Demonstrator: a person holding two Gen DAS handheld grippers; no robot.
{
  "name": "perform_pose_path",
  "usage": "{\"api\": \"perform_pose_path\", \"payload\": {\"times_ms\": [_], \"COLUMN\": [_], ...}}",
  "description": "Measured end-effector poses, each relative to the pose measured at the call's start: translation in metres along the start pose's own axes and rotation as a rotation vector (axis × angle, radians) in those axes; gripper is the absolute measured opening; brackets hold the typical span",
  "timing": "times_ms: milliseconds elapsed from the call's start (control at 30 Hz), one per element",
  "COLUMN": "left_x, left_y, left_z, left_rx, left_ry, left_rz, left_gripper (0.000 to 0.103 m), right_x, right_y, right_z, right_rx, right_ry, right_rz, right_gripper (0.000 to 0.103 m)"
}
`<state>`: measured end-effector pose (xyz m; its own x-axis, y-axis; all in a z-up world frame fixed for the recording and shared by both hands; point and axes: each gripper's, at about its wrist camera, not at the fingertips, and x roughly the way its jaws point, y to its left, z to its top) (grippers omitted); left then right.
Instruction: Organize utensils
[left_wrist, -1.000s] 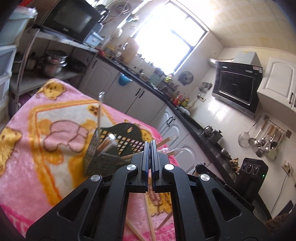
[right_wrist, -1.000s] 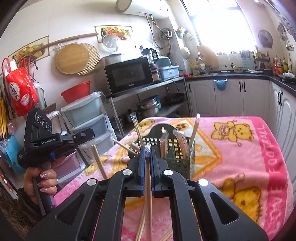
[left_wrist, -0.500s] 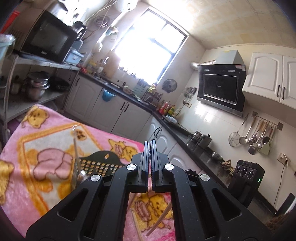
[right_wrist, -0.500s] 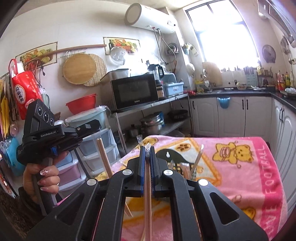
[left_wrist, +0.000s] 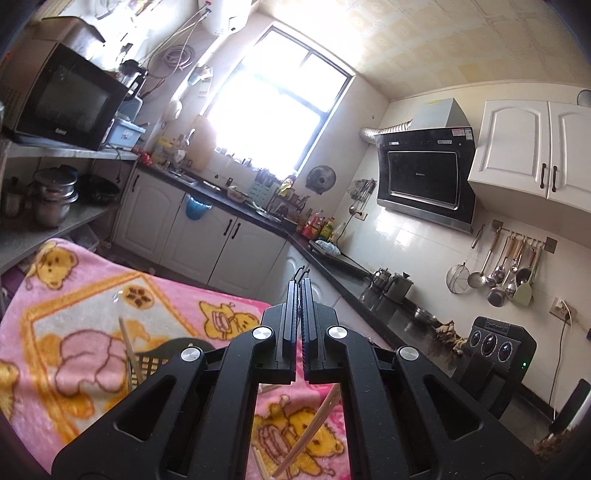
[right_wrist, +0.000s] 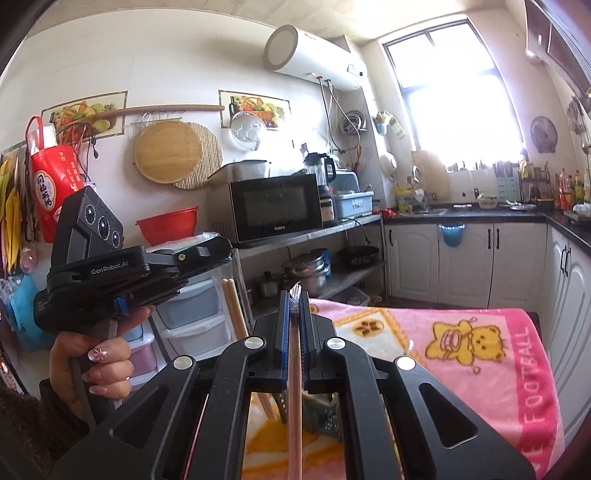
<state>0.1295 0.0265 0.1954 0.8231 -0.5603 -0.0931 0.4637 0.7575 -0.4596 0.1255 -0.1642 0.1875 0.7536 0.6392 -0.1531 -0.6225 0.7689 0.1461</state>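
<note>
**Inspector A:** Two views to log. Left wrist first: the left gripper (left_wrist: 299, 286) is raised above the table (left_wrist: 177, 295), which carries a pink bear-print blanket. Its jaws are pressed together with only a sliver of gap. Whether anything sits between them, I cannot tell.

**Inspector B:** And the task items there?

**Inspector A:** The dark slotted utensil holder (left_wrist: 159, 360) stands on the blanket, low and left of the gripper body, mostly hidden by it. One chopstick (left_wrist: 130, 347) rises from it, tilted. A loose chopstick (left_wrist: 314, 432) lies on the blanket beneath the gripper.

**Inspector B:** Right wrist view?

**Inspector A:** The right gripper (right_wrist: 294, 295) is clamped on a clear-handled utensil (right_wrist: 295, 354), which runs lengthwise between the blue pads, its tip just past the fingertips. The holder (right_wrist: 321, 417) shows below through the gripper frame. The left hand (right_wrist: 99, 365) holds its gripper at left, with a wooden stick (right_wrist: 236, 314) projecting beneath it.
</note>
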Motion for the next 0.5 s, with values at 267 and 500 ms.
{"api": "perform_pose_path", "payload": {"times_ms": [267, 500], "left_x": [0.005, 0.009], "left_y": [-0.011, -0.016], "left_z": [0.024, 0.048], "left_rx": [0.035, 0.071], "left_ry": [-0.046, -0.08], "left_rz": [-0.019, -0.018], "left_gripper": [0.0, 0.0], "right_x": [0.008, 0.02], "right_y": [0.005, 0.005], "right_z": [0.024, 0.047], "right_rx": [-0.038, -0.064], "right_ry": [-0.06, -0.112], "right_rz": [-0.009, -0.023], "right_gripper": [0.005, 0.005]}}
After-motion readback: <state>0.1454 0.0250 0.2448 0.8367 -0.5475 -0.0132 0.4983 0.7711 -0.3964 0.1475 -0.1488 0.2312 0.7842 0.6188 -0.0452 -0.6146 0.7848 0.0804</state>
